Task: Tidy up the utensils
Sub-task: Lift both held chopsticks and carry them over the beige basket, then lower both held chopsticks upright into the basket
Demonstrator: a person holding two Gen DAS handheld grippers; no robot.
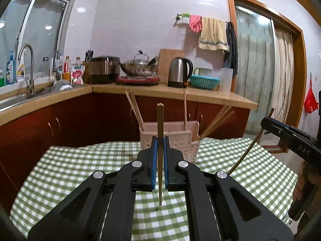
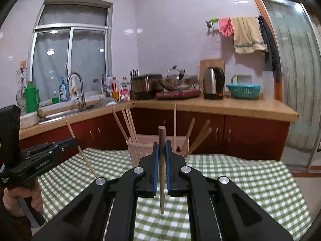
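Observation:
My left gripper [image 1: 160, 140] is shut on a wooden chopstick [image 1: 160, 120] that stands upright above the green checked tablecloth [image 1: 80, 160]. My right gripper [image 2: 161, 145] is shut on another upright chopstick [image 2: 161, 136]. Just beyond both stands a pale pink perforated utensil holder [image 1: 180, 142] [image 2: 138, 150] with several chopsticks [image 1: 136, 108] [image 2: 128, 124] leaning in it. In the left wrist view the right gripper [image 1: 264, 121] shows at the right edge with its chopstick [image 1: 246, 152]. The right wrist view has the left gripper [image 2: 75, 140] at the left, a hand [image 2: 18, 198] on its handle.
Behind the table runs an L-shaped counter [image 2: 220, 106] over dark red cabinets. On it are a sink with a tap [image 2: 77, 88], bottles, a rice cooker [image 2: 146, 86], a lidded wok [image 2: 176, 82], a steel kettle [image 2: 213, 83] and a teal colander [image 2: 243, 90].

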